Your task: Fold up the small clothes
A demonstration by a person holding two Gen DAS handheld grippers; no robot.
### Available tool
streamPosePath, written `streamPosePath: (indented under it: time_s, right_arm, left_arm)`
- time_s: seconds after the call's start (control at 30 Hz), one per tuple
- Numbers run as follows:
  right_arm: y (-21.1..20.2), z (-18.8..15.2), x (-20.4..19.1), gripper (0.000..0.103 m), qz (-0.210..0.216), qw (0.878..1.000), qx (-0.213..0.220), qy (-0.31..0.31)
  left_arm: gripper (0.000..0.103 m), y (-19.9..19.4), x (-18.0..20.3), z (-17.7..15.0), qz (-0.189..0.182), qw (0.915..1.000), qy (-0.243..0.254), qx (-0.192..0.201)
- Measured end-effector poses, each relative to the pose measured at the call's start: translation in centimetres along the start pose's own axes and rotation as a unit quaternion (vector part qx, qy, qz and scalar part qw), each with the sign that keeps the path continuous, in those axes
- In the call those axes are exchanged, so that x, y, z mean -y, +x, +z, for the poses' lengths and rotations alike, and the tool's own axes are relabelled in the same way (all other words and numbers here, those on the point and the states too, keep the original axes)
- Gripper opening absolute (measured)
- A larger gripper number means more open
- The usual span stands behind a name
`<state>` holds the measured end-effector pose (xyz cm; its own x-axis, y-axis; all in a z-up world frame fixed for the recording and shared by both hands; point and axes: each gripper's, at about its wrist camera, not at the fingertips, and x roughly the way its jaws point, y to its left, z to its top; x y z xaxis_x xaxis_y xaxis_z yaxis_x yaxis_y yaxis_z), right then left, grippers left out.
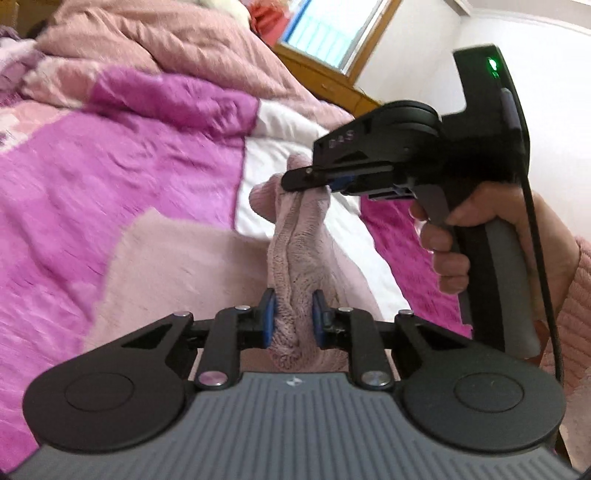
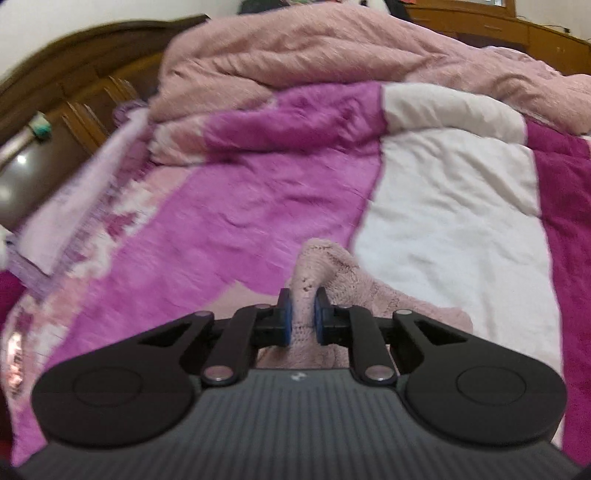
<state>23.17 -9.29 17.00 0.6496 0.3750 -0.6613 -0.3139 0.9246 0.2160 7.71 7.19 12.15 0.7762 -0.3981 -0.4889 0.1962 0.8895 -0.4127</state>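
A knitted garment (image 1: 295,258) lies on the bedspread (image 1: 129,184), one bunched edge lifted between the left gripper (image 1: 291,317) near the camera and the right gripper (image 1: 321,184) farther off and to the right, each clamped on it. A hand (image 1: 461,236) holds the right gripper's handle (a sleeve (image 1: 576,295) shows behind it). A crumpled quilt (image 2: 332,55) lies at the far end of the bedspread, with a wooden headboard (image 2: 74,74) to its left. A window (image 1: 332,29) stands beyond the bed.
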Motion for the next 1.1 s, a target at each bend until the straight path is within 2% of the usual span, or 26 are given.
streamPosePath:
  time_s: [0.23,0.47,0.57,0.63,0.7,0.8,0.87,0.93,1.1]
  right_arm:
    - [2.9,0.6,-5.2,0.015,0.037,0.999,0.000,-0.021]
    - [8.0,-1.5,-8.9,0.015,0.031,0.998,-0.035,-0.047]
    - [9.9,-2.8,-9.5,0.017,0.040,0.996,-0.057,-0.050]
    - [10.1,-3.4,-9.2,0.021,0.046,0.997,-0.056,-0.030]
    - [9.9,-3.5,-8.7,0.026,0.056,0.997,-0.055,-0.007]
    - [8.6,-3.3,-8.0,0.026,0.072,0.996,-0.048,0.017]
    - [7.2,-3.3,-7.6,0.038,0.077,0.996,-0.033,0.022]
    - [5.3,-3.5,-7.0,0.056,0.074,0.997,-0.013,0.026]
    - [1.1,-5.0,-4.6,0.056,0.063,0.997,0.009,0.037]
  left_arm:
    - [0.022,-3.3,-3.7,1.2,0.055,0.9983,0.007,0.021]
    - [0.022,-3.0,-9.3,-0.2,0.101,0.9936,-0.042,-0.027]
    - [0.023,-2.7,-10.5,-1.4,0.106,0.9916,-0.063,-0.038]
    - [0.023,-2.7,-10.7,-1.9,0.104,0.9917,-0.065,-0.038]
    - [0.023,-2.8,-10.6,-2.0,0.104,0.9922,-0.058,-0.038]
    - [0.024,-2.7,-10.3,-1.8,0.105,0.9923,-0.053,-0.038]
    - [0.024,-2.8,-10.4,-1.8,0.104,0.9920,-0.061,-0.037]
    - [0.024,-2.8,-10.3,-1.7,0.103,0.9917,-0.066,-0.039]
    - [0.024,-3.5,-9.8,-1.3,0.110,0.9913,-0.059,-0.041]
